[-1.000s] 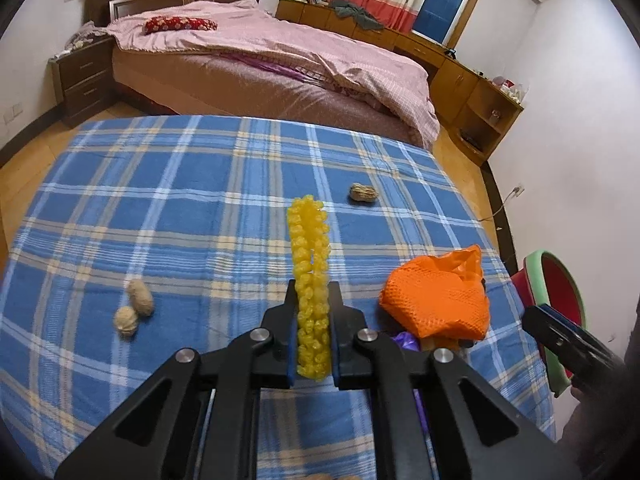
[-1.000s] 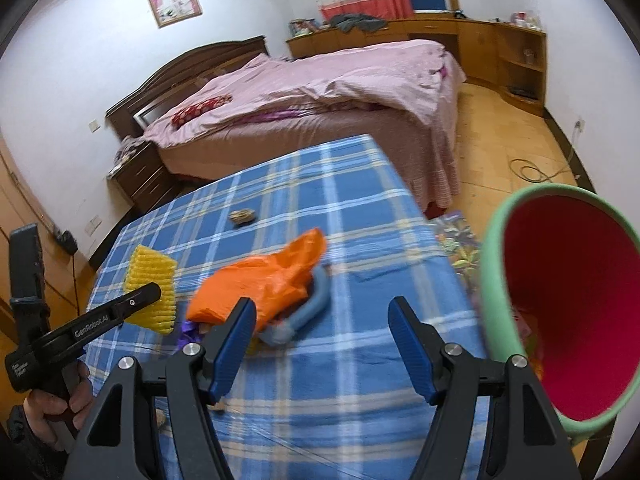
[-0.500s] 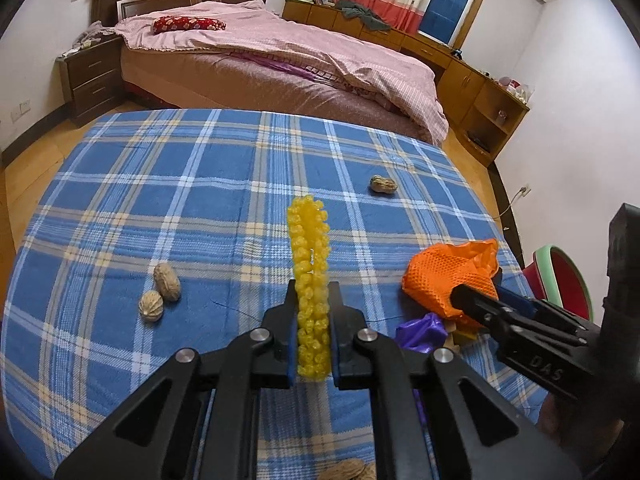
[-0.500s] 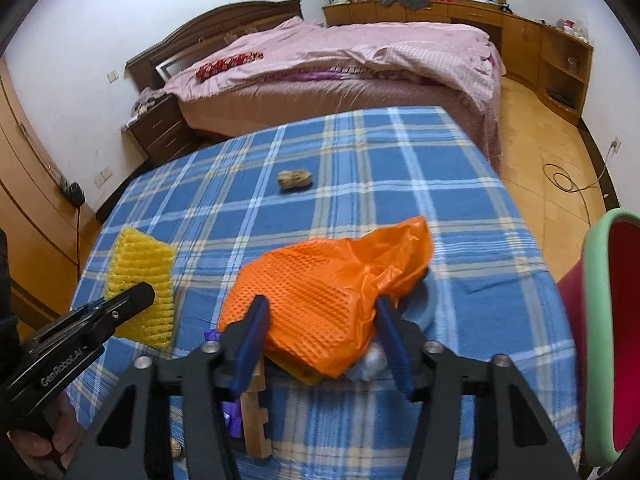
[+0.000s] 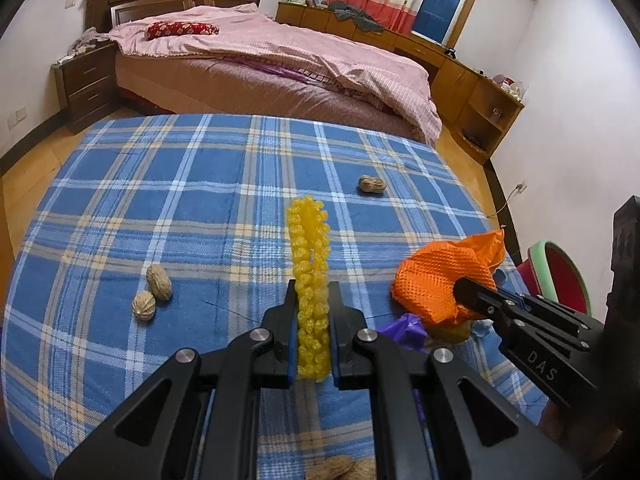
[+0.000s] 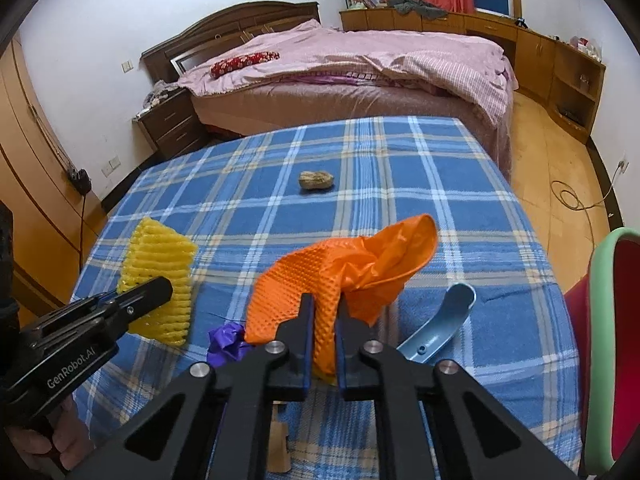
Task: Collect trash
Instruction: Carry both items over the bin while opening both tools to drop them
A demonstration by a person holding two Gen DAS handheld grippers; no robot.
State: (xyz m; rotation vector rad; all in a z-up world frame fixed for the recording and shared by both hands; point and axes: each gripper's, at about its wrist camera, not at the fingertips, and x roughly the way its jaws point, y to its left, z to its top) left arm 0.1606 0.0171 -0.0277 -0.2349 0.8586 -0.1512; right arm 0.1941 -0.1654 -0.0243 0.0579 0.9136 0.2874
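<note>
My left gripper (image 5: 313, 312) is shut on a yellow foam net (image 5: 309, 264) and holds it upright above the blue plaid table; the net also shows in the right wrist view (image 6: 158, 276). My right gripper (image 6: 323, 320) is shut on an orange mesh bag (image 6: 340, 268), which also shows in the left wrist view (image 5: 440, 276). A red bin with a green rim (image 6: 612, 344) stands past the table's right edge. Peanut shells (image 5: 154, 290) lie at the left and one peanut (image 6: 316, 180) lies farther back.
A purple wrapper (image 6: 226, 340), a light blue plastic piece (image 6: 440, 324) and a small wooden piece (image 6: 278, 444) lie near the orange bag. More peanuts (image 5: 344, 468) sit at the near edge. A bed (image 5: 260, 64) stands beyond the table (image 5: 180, 168).
My right gripper moved in from the bin side and closed on the orange mesh bag. My left gripper kept hold of the yellow net and shifted slightly.
</note>
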